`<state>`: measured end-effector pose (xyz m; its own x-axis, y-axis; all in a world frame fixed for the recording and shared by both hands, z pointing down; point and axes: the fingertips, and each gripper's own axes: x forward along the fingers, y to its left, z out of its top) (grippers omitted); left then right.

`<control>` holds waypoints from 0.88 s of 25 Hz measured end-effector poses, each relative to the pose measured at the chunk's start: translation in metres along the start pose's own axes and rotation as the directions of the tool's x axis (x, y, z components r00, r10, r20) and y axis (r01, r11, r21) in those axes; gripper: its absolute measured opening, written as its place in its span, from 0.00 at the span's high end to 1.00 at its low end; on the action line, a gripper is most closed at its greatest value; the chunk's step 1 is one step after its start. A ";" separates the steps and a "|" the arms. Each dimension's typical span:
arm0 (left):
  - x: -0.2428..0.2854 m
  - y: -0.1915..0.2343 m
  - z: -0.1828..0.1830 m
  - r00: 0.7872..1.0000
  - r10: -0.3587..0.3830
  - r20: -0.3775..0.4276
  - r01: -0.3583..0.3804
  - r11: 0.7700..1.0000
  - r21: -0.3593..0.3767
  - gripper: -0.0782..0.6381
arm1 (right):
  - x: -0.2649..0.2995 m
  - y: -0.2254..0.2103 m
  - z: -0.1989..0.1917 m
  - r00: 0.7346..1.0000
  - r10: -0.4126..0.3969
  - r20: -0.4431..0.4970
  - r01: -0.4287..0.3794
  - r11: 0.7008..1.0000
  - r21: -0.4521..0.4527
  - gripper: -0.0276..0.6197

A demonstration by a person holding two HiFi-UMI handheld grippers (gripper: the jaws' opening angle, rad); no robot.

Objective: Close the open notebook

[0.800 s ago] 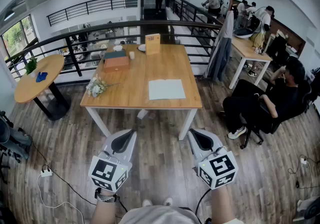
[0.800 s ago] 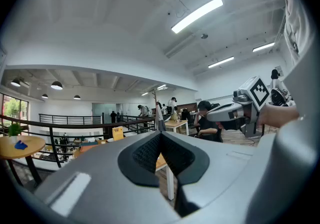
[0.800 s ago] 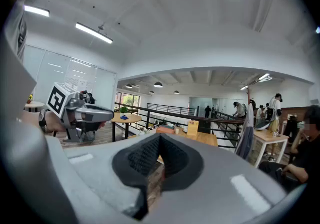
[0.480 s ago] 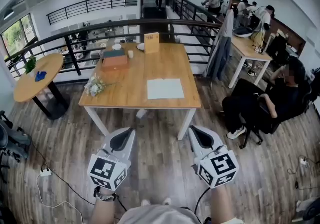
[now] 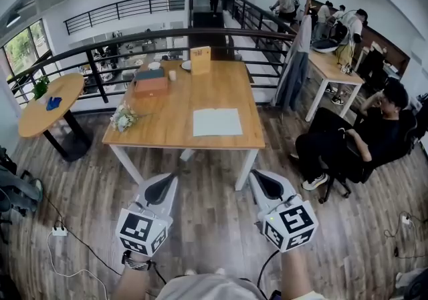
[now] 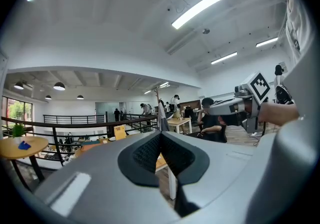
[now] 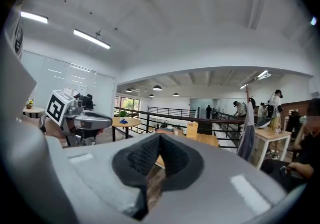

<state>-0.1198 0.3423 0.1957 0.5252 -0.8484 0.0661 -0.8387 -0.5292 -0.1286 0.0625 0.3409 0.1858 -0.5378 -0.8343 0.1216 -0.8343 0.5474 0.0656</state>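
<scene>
The open notebook (image 5: 217,121) lies flat with pale pages up, near the front right of the wooden table (image 5: 167,128). Both grippers are held over the floor, short of the table's front edge and apart from the notebook. My left gripper (image 5: 175,176) points toward the table, its jaws shut with nothing between them. To its right, my right gripper (image 5: 255,175) is also shut and empty. In the left gripper view the left gripper (image 6: 161,135) shows its dark pads meeting. The right gripper (image 7: 160,137) looks the same in the right gripper view.
On the table's far side stand a brown box with a teal lid (image 5: 151,82), a yellow stand-up card (image 5: 199,59) and a small cup (image 5: 172,75); flowers (image 5: 124,118) lie at its left edge. A person in black (image 5: 361,138) sits right. A round table (image 5: 47,111) stands left.
The table and notebook have shifted slightly left and lower in the head view, a little nearer. Both grippers keep their places and stay shut.
</scene>
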 end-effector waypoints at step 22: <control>0.028 -0.041 -0.010 0.996 0.090 -0.027 -0.090 0.996 0.021 0.88 | -0.018 -0.051 -0.024 0.999 0.010 -0.052 -0.010 1.000 -0.007 0.95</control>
<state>-0.0720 0.3400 0.2128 0.4433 -0.8927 0.0807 -0.8792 -0.4506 -0.1550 0.1178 0.3296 0.2043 -0.5390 -0.8243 0.1735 -0.8279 0.5563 0.0713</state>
